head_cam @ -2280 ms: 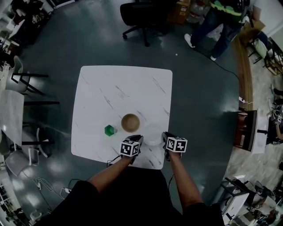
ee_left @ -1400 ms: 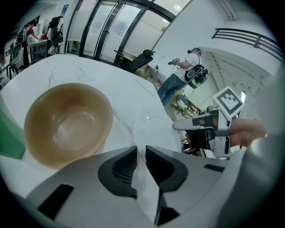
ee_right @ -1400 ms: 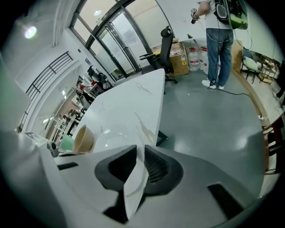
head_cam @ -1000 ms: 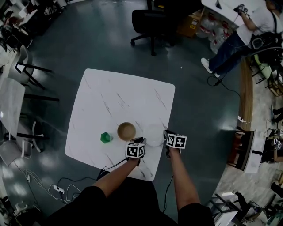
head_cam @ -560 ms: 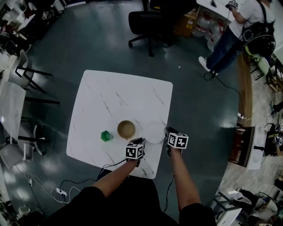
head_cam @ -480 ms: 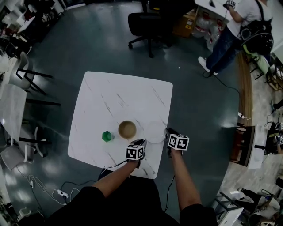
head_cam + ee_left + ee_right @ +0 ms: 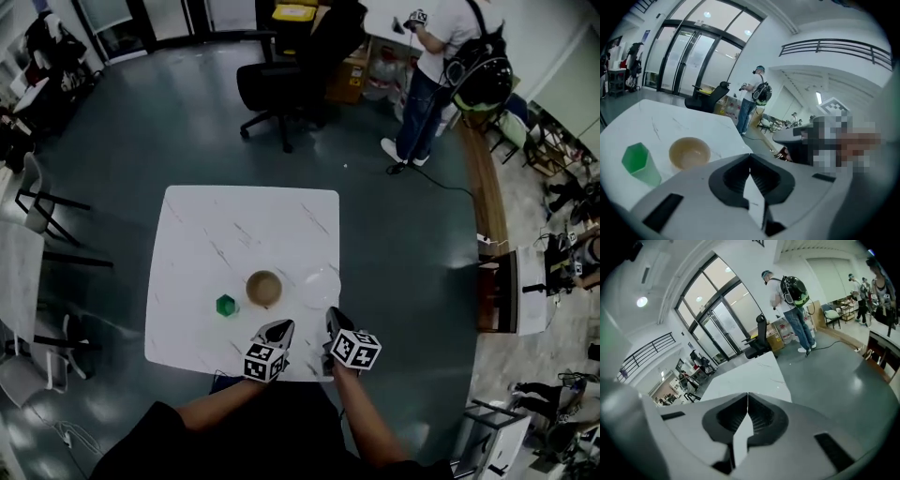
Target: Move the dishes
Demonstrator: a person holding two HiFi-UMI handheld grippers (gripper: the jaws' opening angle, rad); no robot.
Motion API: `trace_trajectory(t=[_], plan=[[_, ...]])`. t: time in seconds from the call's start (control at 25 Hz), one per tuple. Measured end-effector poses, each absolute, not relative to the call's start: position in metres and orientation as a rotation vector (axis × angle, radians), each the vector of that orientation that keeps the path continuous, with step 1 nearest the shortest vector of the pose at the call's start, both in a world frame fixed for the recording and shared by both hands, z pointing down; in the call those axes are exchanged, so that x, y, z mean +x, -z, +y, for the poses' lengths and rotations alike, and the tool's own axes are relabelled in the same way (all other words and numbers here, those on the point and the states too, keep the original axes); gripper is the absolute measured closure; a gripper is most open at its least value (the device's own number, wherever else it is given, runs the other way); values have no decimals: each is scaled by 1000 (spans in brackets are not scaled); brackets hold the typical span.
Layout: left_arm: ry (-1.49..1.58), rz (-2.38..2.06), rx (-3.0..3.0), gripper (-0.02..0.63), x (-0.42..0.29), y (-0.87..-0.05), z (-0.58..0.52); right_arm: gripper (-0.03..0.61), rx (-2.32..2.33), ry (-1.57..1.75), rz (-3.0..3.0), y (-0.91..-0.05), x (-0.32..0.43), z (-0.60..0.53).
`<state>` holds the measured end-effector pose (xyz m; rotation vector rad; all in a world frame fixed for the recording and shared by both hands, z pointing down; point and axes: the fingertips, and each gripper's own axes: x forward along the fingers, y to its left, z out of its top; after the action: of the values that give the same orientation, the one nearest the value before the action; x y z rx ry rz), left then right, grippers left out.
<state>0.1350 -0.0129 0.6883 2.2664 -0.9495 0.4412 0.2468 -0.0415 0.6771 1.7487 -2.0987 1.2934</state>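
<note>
On the white marble table (image 7: 216, 234) stand a brown bowl (image 7: 263, 288), a small green cup (image 7: 225, 305) to its left and a pale plate (image 7: 319, 286) to its right. My left gripper (image 7: 280, 327) is near the table's front edge, below the bowl and apart from it, jaws shut on nothing. My right gripper (image 7: 332, 316) sits just below the plate, also shut and empty. The left gripper view shows the closed left gripper (image 7: 750, 157) with the bowl (image 7: 689, 152) and green cup (image 7: 640, 161) beyond it. The right gripper (image 7: 747, 397) faces along the table (image 7: 750, 373).
A black office chair (image 7: 272, 89) stands beyond the table's far side. A person with a backpack (image 7: 450, 56) stands at the far right by boxes. More chairs and a table (image 7: 19, 253) are at the left, and a dark stand (image 7: 502, 291) at the right.
Both grippers have drawn back from the bowl and plate toward the table's front edge. The head view has shifted, and the person in the background has moved left.
</note>
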Motion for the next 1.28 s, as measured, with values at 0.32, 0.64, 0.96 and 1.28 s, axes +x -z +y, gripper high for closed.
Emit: trace_trajectory(t=[0.32, 0.64, 0.96, 1.28], plan=[[-277, -883, 2477, 597, 54, -594, 24, 561, 1636, -914, -2219, -611, 111, 37], [-190, -876, 2602, 597, -58, -517, 62, 561, 1751, -725, -2201, -545, -2, 75], [-123, -827, 2654, 597, -95, -470, 103, 561, 1872, -572, -2224, -476, -53, 111], [-95, -925, 2718, 597, -111, -444, 122, 561, 1878, -450, -2269, -454, -68, 132]])
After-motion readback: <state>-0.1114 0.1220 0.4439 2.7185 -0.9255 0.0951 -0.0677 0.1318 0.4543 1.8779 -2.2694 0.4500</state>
